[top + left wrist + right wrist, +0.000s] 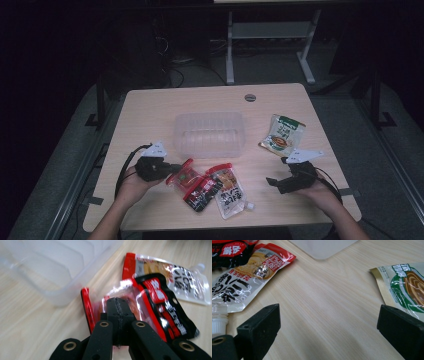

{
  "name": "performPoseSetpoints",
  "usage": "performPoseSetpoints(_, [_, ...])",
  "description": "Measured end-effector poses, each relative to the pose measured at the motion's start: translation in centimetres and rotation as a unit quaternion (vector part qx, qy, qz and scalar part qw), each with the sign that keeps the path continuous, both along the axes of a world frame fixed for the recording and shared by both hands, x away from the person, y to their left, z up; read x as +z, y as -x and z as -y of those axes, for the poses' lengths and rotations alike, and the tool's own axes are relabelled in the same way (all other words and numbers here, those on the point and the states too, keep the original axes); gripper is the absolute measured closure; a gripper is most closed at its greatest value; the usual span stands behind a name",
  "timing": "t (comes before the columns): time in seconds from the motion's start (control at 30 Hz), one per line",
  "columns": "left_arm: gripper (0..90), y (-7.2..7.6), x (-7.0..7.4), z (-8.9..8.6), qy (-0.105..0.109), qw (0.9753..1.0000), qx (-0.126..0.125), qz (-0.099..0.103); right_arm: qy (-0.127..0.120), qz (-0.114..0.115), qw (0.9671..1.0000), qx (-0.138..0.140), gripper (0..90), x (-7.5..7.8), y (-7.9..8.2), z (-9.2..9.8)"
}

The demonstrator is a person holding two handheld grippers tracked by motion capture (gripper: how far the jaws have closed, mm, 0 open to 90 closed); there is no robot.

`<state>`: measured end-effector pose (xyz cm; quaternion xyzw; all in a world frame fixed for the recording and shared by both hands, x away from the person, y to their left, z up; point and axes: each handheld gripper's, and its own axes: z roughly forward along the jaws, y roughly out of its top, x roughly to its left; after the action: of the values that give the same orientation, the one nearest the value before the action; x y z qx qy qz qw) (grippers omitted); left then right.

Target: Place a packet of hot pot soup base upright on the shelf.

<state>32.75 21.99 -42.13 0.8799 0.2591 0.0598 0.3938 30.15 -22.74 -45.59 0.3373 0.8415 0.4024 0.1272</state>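
My left gripper [175, 168] is shut on the edge of a clear pouch with red borders [184, 177], at the left end of a small pile. In the left gripper view the black jaws [117, 308] meet on that clear red-edged pouch [88, 305]. A black and red pouch [166, 311] overlaps it, and a white spouted pouch [180, 275] lies beyond. My right gripper [278, 171] rests open near the table's right front with nothing between its jaws [329, 322]. A green and beige pouch [282, 134] lies just beyond it.
A clear plastic container [209, 134] stands at the table's middle, just behind the pile; its ribbed wall [50, 267] is close to my left gripper. The black and red pouch [202, 192] and white spouted pouch [231, 194] lie near the front edge. Bare wood separates the pouches [244, 280] [408, 287].
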Motion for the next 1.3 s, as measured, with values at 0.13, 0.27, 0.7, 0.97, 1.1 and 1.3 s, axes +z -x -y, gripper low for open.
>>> performPoseSetpoints(0.13, [89.7, -0.9, -0.2, 1.5, -0.013, 0.9999, -0.008, 0.004, 0.003, -0.003, 1.0, 0.002, 4.7, 0.0, 0.2, -0.2])
performPoseSetpoints(0.27, [89.8, -1.3, -0.5, 2.6, -0.016, 0.9998, -0.015, 0.003, 0.002, 0.002, 1.0, 0.006, 4.7, 0.0, 0.2, -0.1])
performPoseSetpoints(0.7, [89.8, -3.1, -1.4, 5.7, -0.042, 0.9984, -0.036, 0.008, 0.0, -0.008, 1.0, -0.001, 5.3, -0.2, 0.3, 0.2])
performPoseSetpoints(0.97, [89.7, -3.2, -1.7, 6.0, -0.056, 0.9976, -0.034, 0.022, 0.003, -0.011, 0.9999, 0.003, 5.5, -0.3, 0.3, 0.1])
performPoseSetpoints(1.1, [89.7, -3.3, -2.1, 5.9, -0.075, 0.9964, -0.032, 0.02, 0.003, -0.009, 0.9999, 0.007, 5.5, -0.3, 0.3, 0.1])
performPoseSetpoints(1.3, [89.7, -3.2, -1.9, 5.4, -0.073, 0.9968, -0.024, 0.018, 0.005, -0.011, 0.9999, 0.008, 5.6, -0.4, 0.3, 0.0])
